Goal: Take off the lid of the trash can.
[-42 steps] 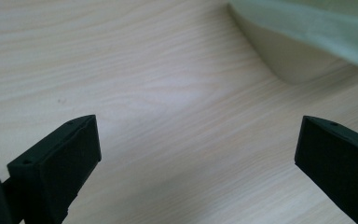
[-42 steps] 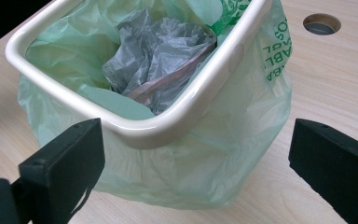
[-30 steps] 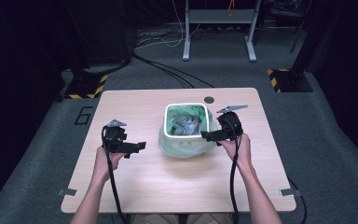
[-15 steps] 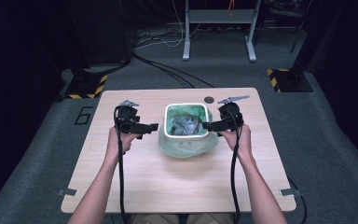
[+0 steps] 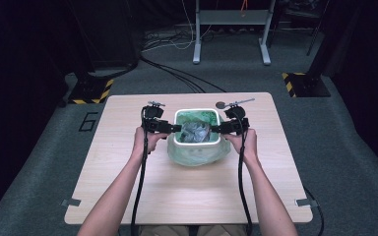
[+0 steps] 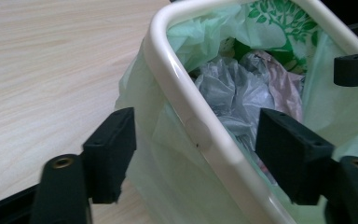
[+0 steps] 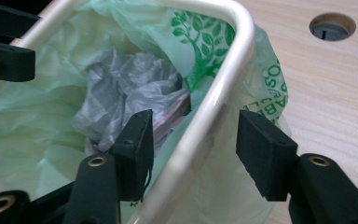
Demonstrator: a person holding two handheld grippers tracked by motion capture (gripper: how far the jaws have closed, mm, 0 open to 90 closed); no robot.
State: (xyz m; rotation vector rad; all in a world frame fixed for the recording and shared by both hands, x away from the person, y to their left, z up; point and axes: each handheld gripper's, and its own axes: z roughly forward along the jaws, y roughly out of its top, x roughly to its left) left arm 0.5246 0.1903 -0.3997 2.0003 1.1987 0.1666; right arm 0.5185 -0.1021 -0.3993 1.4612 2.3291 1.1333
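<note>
Left gripper (image 5: 173, 128) straddles the left rim of the white bin (image 5: 177, 138), one jaw outside against the green bag (image 5: 193, 156), one inside; jaws have just been closing, pads not yet pressing. Bin stands toward the worktop's (image 5: 128, 167) far edge, about midway between its sides, crumpled grey plastic (image 5: 195, 132) inside. Right gripper (image 5: 217, 129) likewise straddles the right rim, jaws closing, rim loose between them.

Both forearms are reaching in from the bottom, hands spread apart. The left gripper (image 5: 170, 128) and right gripper (image 5: 222, 129) are pointing inward at each other. Both sets of jaws have just been closing, each straddling something but with gaps showing at the pads.
</note>
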